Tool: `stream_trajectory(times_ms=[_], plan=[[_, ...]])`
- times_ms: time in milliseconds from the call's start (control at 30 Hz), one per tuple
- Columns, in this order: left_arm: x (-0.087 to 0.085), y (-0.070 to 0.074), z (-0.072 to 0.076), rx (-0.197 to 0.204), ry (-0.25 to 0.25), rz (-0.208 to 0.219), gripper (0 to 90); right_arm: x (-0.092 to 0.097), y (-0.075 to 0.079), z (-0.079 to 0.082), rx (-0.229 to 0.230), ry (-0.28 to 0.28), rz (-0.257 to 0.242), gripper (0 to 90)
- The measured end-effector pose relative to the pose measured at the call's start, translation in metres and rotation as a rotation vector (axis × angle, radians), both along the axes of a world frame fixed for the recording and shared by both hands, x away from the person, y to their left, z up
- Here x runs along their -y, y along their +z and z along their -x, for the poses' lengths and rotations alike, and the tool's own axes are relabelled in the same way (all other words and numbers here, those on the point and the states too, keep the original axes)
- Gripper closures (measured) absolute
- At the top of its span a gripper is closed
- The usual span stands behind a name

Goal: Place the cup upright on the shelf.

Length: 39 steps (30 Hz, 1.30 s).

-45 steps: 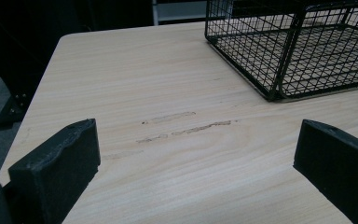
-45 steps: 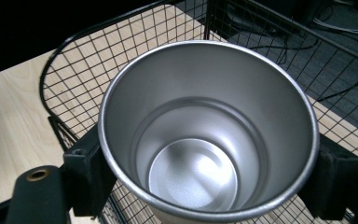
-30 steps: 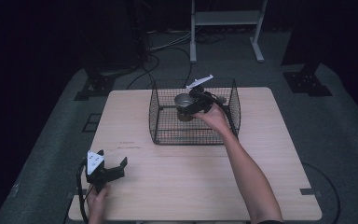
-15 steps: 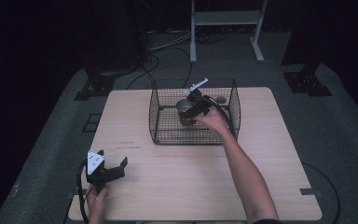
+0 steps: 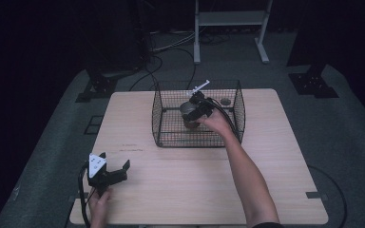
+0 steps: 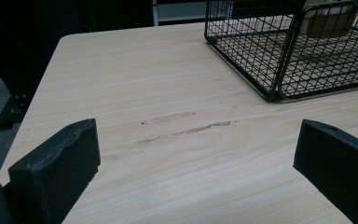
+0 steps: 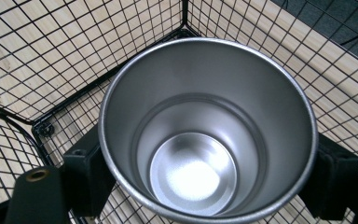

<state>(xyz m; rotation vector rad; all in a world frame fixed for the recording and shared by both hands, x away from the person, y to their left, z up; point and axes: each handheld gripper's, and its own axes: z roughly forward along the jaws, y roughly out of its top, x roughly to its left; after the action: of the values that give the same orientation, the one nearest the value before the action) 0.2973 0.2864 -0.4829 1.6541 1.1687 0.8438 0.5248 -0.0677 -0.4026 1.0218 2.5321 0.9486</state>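
On the wooden table [image 5: 266, 156], a steel cup [image 7: 207, 126] was held clamped by the right gripper [image 5: 197, 111] inside the wire basket [image 5: 164, 128] near the far edge (apparently not yet released), while the left gripper [image 5: 105, 175] was rested spread and empty at the near-left corner.

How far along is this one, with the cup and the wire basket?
Done: the metal cup is gripped, and the right gripper has it inside the wire basket.
In hand: the jaws are clamped on the cup's sides; whether it touches the basket floor cannot be told.
Left: letting go and pulling the hand out. The left gripper sits open over the table, holding nothing.
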Motion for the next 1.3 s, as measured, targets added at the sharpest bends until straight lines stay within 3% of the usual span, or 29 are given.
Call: stream_trajectory(times_ms=[600,1300], plan=[[-0.001,0.000,0.000,0.001,0.003,0.011,0.0,-0.002,-0.009,-0.007,-0.029,-0.008,0.067,15.6],[-0.001,0.000,0.000,0.001,0.003,0.008,0.0,0.004,-0.010,-0.003,-0.017,0.026,0.151,13.2]])
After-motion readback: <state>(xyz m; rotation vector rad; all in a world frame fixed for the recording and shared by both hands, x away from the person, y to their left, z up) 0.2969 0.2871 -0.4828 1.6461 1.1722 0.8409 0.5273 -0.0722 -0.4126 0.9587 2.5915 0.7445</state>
